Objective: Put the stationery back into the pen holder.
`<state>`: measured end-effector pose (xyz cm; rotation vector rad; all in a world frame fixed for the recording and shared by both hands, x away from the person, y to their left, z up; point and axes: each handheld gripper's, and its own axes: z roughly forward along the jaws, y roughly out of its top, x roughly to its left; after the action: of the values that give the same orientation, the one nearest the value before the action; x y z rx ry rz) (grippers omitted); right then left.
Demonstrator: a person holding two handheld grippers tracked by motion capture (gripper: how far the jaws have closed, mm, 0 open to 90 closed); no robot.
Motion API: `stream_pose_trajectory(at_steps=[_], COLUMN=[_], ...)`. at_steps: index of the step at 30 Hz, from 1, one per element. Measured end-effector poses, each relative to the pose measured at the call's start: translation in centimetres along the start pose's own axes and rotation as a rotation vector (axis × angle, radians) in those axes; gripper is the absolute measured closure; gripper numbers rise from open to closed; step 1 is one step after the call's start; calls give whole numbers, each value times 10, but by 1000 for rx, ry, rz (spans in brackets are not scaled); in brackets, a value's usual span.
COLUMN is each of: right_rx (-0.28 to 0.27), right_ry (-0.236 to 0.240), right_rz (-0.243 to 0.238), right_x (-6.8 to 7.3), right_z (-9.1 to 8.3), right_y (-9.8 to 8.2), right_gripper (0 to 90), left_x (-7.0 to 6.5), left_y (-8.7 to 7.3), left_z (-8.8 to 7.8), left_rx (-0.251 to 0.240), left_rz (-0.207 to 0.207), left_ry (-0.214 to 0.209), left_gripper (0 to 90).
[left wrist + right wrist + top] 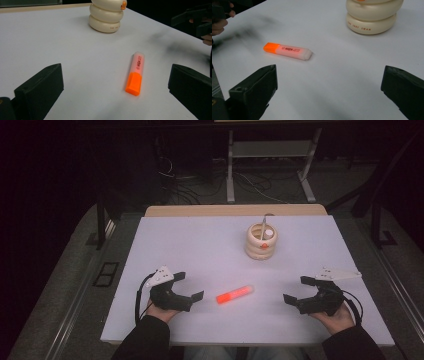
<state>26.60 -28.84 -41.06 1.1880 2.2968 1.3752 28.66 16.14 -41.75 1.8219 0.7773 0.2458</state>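
An orange highlighter (234,294) (135,74) (287,51) with a pale translucent body lies flat on the white table (200,245), between the two grippers. My left gripper (189,286) (112,90) rests at the table's front left, open, with nothing between its jaws. My right gripper (298,289) (329,92) rests at the front right, also open and empty. A cream ringed holder (261,242) (106,16) (372,16) stands farther back, right of centre, with a pen-like stick and an orange-tipped item in it.
A wooden strip (235,210) runs along the table's far edge. Beyond it are a metal stand (270,150) and loose cables (180,185) on a dark floor. The person's sleeves (142,340) come in at the bottom.
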Motion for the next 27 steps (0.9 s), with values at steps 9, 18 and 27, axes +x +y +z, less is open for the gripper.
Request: stream_pose_trajectory(at_steps=[9,18,27], right_rx=[11,11,5], right_ry=[-10,-11,-19], right_rz=[7,6,15], right_x=[-2,-4,-6], right_z=[-3,-5,-7], right_y=[-4,-5,-5], right_gripper=[2,3,3], left_x=[-11,-18,-21], left_y=[13,23,31], left_z=[5,17,31], left_rx=[52,116,172], left_rz=[63,101,129], left_ry=[-16,-65,-97], left_gripper=[0,0,0])
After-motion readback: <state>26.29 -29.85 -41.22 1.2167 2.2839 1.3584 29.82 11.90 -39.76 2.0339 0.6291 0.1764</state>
